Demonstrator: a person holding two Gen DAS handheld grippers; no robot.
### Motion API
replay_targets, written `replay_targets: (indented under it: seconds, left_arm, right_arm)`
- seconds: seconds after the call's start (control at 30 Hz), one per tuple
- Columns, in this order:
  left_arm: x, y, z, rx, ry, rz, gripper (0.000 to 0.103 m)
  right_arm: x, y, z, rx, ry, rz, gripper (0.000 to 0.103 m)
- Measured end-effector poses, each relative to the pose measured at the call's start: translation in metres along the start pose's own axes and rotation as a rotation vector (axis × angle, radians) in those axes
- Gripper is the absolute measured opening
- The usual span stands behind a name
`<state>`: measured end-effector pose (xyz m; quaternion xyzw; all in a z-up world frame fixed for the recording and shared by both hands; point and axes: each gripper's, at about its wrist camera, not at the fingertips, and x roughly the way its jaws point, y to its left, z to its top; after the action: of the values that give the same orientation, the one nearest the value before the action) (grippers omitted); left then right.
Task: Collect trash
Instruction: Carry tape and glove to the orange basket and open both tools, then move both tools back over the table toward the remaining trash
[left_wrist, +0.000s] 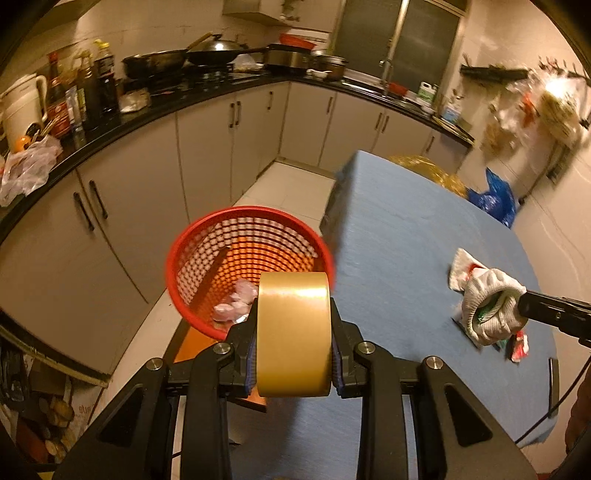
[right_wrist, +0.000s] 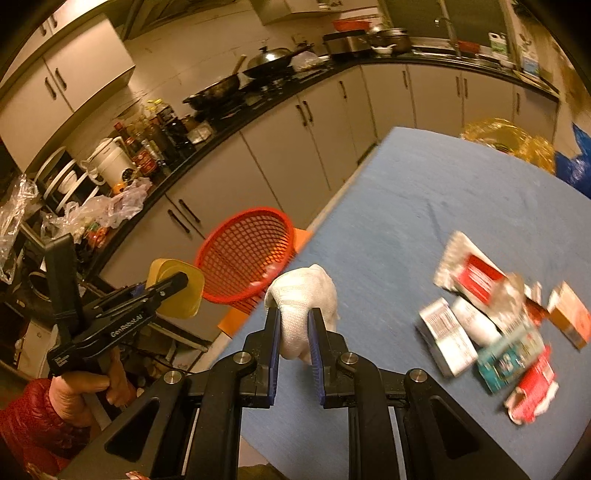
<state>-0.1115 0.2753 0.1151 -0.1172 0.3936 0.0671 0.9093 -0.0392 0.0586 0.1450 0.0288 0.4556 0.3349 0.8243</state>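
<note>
Clamped edge-on between my left gripper (left_wrist: 293, 334) pads was the roll of tan tape (left_wrist: 293, 332), its round faces against them and its core axis running across, from one finger to the other. Ahead and just below lay the red basket (left_wrist: 207, 236), mouth up beside the blue table (left_wrist: 406, 229), some pale scraps already inside. My right gripper (right_wrist: 295, 332) pinched a white glove (right_wrist: 303, 291) over the table, farther from the basket, I judged, though blur hampered that. Remaining wrappers (right_wrist: 491, 325) lay to its right.
</note>
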Motion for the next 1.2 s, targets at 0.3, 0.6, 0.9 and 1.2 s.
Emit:
replay_targets:
  seconds: [0.3,0.6,0.9,1.2]
  left_arm:
    - [0.023,0.036,0.025,-0.02,0.018,0.013,0.029]
    - [0.06,0.053,0.044,0.007,0.063,-0.023,0.029]
    - [0.073,0.063,0.057,-0.012,0.063,-0.041,0.042]
    - [0.061,0.067,0.06,-0.042,0.036,-0.036,0.046]
  right_arm:
    - [0.045,0.04,0.042,-0.049,0.009,0.027,0.016]
    - [0.101,0.048,0.072,-0.008,0.048,0.015,0.016]
    - [0.128,0.053,0.094,0.026,0.051,0.008,0.035]
    - [0.096,0.044,0.09,0.066,-0.013,-0.011,0.048]
